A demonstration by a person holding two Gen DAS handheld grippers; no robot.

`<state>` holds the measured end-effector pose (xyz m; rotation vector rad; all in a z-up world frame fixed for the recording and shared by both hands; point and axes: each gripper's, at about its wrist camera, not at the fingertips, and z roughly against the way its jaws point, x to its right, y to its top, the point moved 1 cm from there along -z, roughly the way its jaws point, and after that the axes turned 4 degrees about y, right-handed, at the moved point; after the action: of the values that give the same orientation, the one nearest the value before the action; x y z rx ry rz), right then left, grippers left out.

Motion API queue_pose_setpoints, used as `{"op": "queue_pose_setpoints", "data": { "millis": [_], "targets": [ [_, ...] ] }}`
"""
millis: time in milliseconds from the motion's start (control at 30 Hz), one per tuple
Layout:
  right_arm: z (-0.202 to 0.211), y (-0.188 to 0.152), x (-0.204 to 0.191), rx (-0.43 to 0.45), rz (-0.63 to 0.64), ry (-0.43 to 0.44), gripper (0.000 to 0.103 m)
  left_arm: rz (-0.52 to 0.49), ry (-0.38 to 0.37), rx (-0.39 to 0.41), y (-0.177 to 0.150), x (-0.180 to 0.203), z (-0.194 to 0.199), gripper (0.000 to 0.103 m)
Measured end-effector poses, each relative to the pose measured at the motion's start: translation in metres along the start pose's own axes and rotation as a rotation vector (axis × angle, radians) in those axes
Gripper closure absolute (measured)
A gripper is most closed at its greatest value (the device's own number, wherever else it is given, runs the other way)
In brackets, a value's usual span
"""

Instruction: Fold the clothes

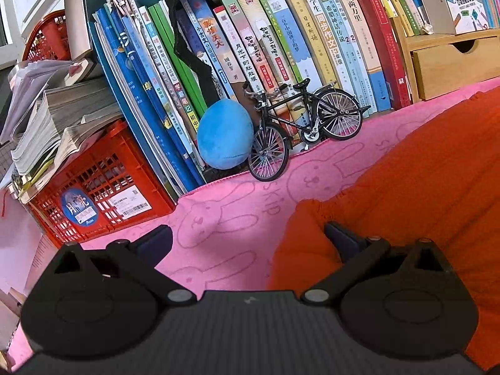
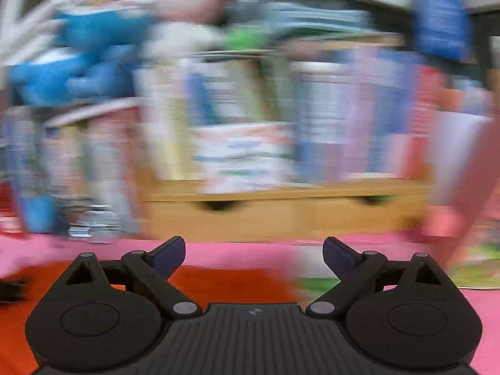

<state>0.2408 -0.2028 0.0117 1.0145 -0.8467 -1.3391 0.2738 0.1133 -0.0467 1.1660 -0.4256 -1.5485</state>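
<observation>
Orange garment (image 1: 406,193) lies spread on the pink towel (image 1: 237,212), off to the right-finger side of the left gripper (image 1: 247,240); that gripper's right finger sits over the garment's rounded near edge, its left finger over bare towel. Left fingers wide apart, nothing between them, no cloth pinched. Right gripper (image 2: 253,254) likewise wide apart and empty; orange cloth (image 2: 225,281) shows below and between its fingers, with pink towel beyond the tips (this view is heavily smeared, so fine detail past the fingers cannot be read). Judged: a grab is being set up, no fold in hand yet. Risks from here. First, the left gripper straddles the garment's edge, so closing as it stands could catch the towel along with the cloth, or the towel alone, and drag the whole bed of fabric. Second, ahead of the left fingertips stand a small toy bicycle (image 1: 304,131) on the towel's far border and a blue plush egg (image 1: 225,134) just beside it, both in front of a row of books (image 1: 250,50); a tug on the towel or a long forward sweep could tip the bicycle. Third, a wooden drawer box (image 2: 281,212) lies past the right fingertips; a fast swing that way risks a knock. A thick, soft garment may also slip from a shallow pinch.
</observation>
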Motion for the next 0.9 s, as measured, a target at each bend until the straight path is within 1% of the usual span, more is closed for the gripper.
{"op": "queue_pose_setpoints", "data": {
  "millis": [33,100,167,200,267,333,433,467,567,600,633,733,800,833,900],
  "targets": [
    [-0.004,0.003,-0.017,0.001,-0.002,0.066,0.007,0.0,0.001,0.0,0.0,0.0,0.0,0.0],
    [-0.019,0.004,-0.049,-0.023,0.018,0.17,0.007,0.001,0.0,0.0,-0.001,0.0,0.0,0.0],
    [-0.038,0.001,-0.077,-0.071,-0.023,0.256,0.007,0.005,-0.001,-0.003,-0.001,-0.001,-0.001,0.0],
    [-0.046,-0.001,-0.083,-0.099,-0.052,0.291,0.007,0.007,-0.001,-0.006,-0.001,-0.001,-0.001,0.0],
    [-0.063,-0.008,-0.092,-0.16,-0.096,0.315,0.007,0.011,-0.002,-0.009,-0.001,-0.001,-0.002,0.0],
    [-0.074,-0.013,-0.094,-0.199,-0.048,0.255,0.007,0.013,-0.003,-0.011,-0.002,-0.002,-0.002,0.0],
    [-0.076,-0.02,-0.083,-0.218,0.095,0.18,0.009,0.015,-0.009,-0.011,-0.003,-0.002,-0.002,0.0],
    [-0.071,-0.024,-0.075,-0.217,0.121,0.149,0.009,0.016,-0.01,-0.011,-0.003,-0.002,-0.002,0.0],
    [-0.068,-0.025,-0.041,-0.223,0.102,0.074,0.008,0.018,-0.015,-0.011,-0.003,-0.003,-0.002,0.0],
    [-0.066,-0.026,-0.029,-0.225,0.101,0.02,0.008,0.018,-0.015,-0.01,-0.003,-0.003,-0.002,0.0],
    [-0.063,-0.027,-0.019,-0.223,0.098,-0.003,0.006,0.016,-0.015,-0.009,-0.003,-0.002,-0.002,0.0],
    [-0.055,-0.03,0.011,-0.219,0.089,-0.071,0.006,0.014,-0.017,-0.008,-0.003,-0.002,-0.002,0.0],
    [-0.051,-0.032,0.028,-0.218,0.091,-0.133,0.004,0.019,-0.022,-0.012,-0.003,-0.003,-0.003,0.0],
    [-0.05,-0.034,0.035,-0.218,0.092,-0.169,0.0,0.021,-0.024,-0.013,-0.003,-0.003,-0.003,0.0],
    [-0.049,-0.036,0.056,-0.238,0.016,-0.197,0.001,0.022,-0.025,-0.014,-0.003,-0.003,-0.003,0.0]
  ]
}}
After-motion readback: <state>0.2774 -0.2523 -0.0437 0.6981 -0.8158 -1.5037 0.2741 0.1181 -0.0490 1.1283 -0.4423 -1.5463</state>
